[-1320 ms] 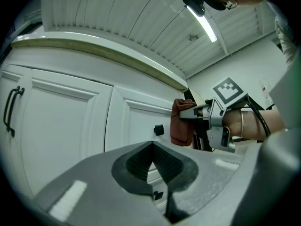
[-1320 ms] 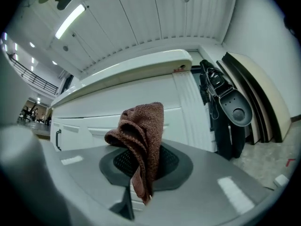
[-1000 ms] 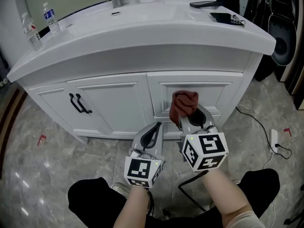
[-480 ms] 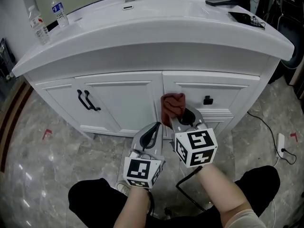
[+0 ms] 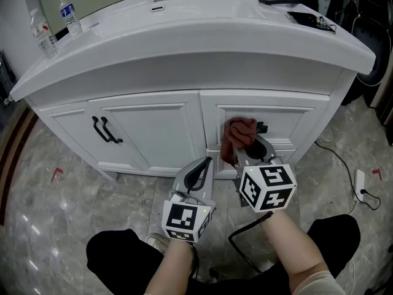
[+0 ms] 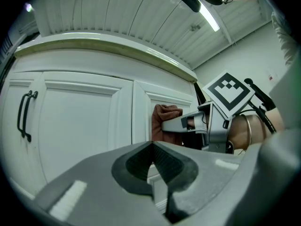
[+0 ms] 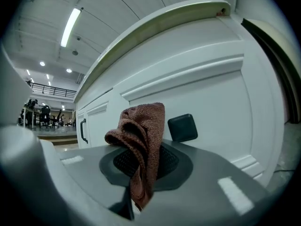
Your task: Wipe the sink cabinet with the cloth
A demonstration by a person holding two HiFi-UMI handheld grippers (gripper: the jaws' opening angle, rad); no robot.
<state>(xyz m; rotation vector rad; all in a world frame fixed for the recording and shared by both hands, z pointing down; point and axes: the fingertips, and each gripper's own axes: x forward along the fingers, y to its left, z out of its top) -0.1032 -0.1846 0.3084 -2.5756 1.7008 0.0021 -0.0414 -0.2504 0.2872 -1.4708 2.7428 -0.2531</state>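
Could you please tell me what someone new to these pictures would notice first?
The reddish-brown cloth stands out most, clamped in the right gripper and held up to the white sink cabinet, just left of a black knob. Next come the black-and-white marker cubes on both grippers. The left gripper is shut and empty, lower down in front of the cabinet doors.

My right tool is clamped on the brown cloth at mid-frame, w/ folds bunched above the jaws. A black square knob is just right of it on the white sink cabinet. Black door handle at left; strip light upper left.
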